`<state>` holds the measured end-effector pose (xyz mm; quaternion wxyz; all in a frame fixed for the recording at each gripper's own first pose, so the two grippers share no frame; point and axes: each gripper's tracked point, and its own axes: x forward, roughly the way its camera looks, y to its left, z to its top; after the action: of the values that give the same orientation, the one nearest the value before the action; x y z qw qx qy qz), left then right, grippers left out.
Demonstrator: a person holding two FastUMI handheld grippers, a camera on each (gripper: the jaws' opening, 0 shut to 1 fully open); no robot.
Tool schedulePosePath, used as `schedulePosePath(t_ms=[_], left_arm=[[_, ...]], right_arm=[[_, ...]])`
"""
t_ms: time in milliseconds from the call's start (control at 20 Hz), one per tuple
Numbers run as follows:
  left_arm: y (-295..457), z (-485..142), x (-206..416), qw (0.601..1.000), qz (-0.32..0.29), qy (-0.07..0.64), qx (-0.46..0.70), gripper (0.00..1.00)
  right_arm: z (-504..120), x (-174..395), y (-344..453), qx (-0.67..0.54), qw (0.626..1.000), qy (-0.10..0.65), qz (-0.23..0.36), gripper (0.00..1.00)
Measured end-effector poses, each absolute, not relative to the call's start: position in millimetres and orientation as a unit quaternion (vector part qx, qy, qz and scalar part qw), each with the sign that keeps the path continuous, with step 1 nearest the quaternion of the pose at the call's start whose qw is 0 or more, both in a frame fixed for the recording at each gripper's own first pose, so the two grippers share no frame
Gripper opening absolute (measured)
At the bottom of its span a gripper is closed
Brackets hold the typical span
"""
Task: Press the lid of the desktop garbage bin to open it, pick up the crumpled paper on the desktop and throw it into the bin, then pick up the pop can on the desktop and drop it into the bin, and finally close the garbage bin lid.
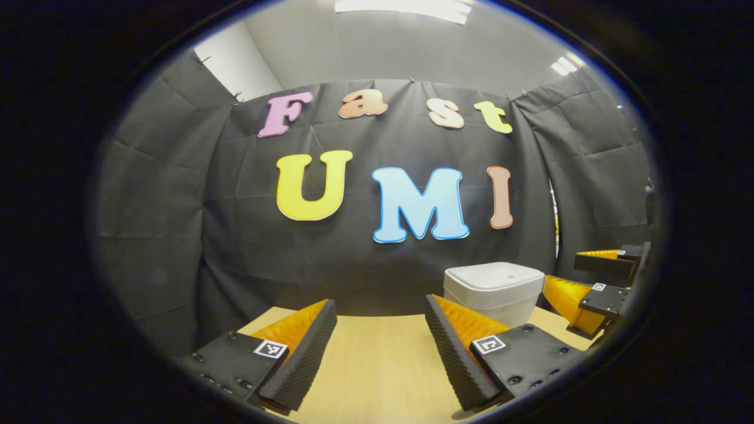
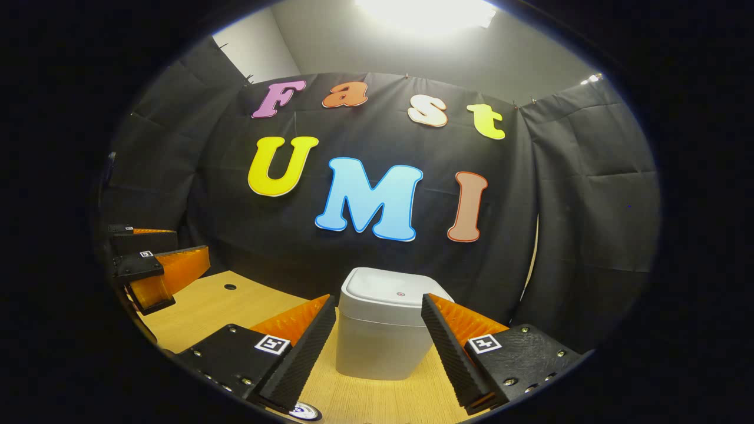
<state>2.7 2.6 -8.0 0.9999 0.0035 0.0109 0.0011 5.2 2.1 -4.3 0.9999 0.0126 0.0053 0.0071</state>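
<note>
Jaws of both grippers stand spread and hold nothing. Seen from the right gripper [image 2: 377, 347], the garbage bin [image 2: 386, 330] stands upright on the bench [image 2: 200, 309] straight ahead between its jaws, lid [image 2: 393, 290] down; the left gripper [image 1: 380, 353] has the bin ahead and off to its right. I judge the right gripper nearer for pressing the lid. No readable writing on the bin.

Black cloth wall [image 1: 247, 247], wooden desk [image 1: 377, 365], ceiling light [image 2: 427, 12].
</note>
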Motion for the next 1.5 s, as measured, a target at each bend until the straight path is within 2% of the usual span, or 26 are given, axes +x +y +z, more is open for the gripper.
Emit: schedulePosePath(t_ms=[350, 400, 550, 600, 650, 750, 800, 850, 900, 950, 1000, 1100, 1150, 1200, 1350, 1400, 1500], left_arm=[[-2, -8, 7, 1.0, 0.002, 0.012, 0.002, 0.98], [-2, -8, 8, 1.0, 0.002, 0.011, 0.002, 0.98], [-5, -5, 9, 1.0, 0.003, 0.009, 0.006, 0.98], [-6, -6, 9, 1.0, 0.003, 0.009, 0.006, 0.98], [-6, -7, 9, 1.0, 0.004, 0.011, 0.006, 1.0], [-6, -9, 9, 1.0, 0.006, 0.014, 0.006, 1.0], [-5, -9, 8, 1.0, 0.007, 0.015, 0.006, 0.98], [-5, -10, 6, 1.0, 0.009, 0.016, 0.007, 0.97], [-5, -9, 7, 1.0, 0.012, 0.016, 0.007, 0.95], [-6, -11, 6, 1.0, 0.013, 0.017, 0.005, 0.95], [-7, -13, 7, 1.0, 0.013, 0.02, 0.004, 1.0], [-7, -14, 5, 1.0, 0.015, 0.022, 0.002, 0.99], [-7, -14, 4, 1.0, 0.017, 0.023, 0.002, 0.98], [-7, -15, 4, 1.0, 0.018, 0.023, 0.004, 1.0], [-5, -15, 3, 0.999, 0.022, 0.024, 0.006, 1.0], [-3, -15, 3, 0.999, 0.023, 0.025, 0.006, 1.0], [-1, -15, 3, 0.999, 0.027, 0.025, 0.007, 1.0]], right_arm=[[-10, 12, 0, 0.012, 1.0, 0.01, 0.02, 0.92], [-12, 13, 2, 0.013, 1.0, 0.013, 0.022, 0.84], [-13, 17, -6, 0.009, 1.0, 0.014, 0.012, 0.7], [-16, 19, -7, 0.009, 1.0, 0.017, 0.011, 0.53], [-18, 21, -5, 0.011, 1.0, 0.021, 0.013, 0.47], [-22, 21, -2, 0.016, 0.999, 0.032, 0.023, 0.43], [-23, 24, -7, 0.018, 0.999, 0.029, 0.011, 0.41], [-23, 26, -11, 0.024, 0.999, 0.025, 0.009, 0.24], [-23, 25, -9, 0.027, 0.999, 0.026, 0.013, 0.15], [-24, 26, -7, 0.028, 0.999, 0.028, 0.021, 0.15], [-27, 26, -3, 0.029, 0.999, 0.032, 0.029, 0.15], [-33, 26, 3, 0.028, 0.997, 0.041, 0.051, 0.15], [-35, 38, -4, 0.026, 0.998, 0.045, 0.027, 0.15], [-34, 29, -3, 0.032, 0.998, 0.042, 0.04, 0.07], [-39, 32, -6, 0.042, 0.997, 0.052, 0.042, 0.06], [-41, 36, -5, 0.049, 0.996, 0.053, 0.047, 0.0], [-44, 42, -10, 0.057, 0.996, 0.057, 0.043, 0.0]])
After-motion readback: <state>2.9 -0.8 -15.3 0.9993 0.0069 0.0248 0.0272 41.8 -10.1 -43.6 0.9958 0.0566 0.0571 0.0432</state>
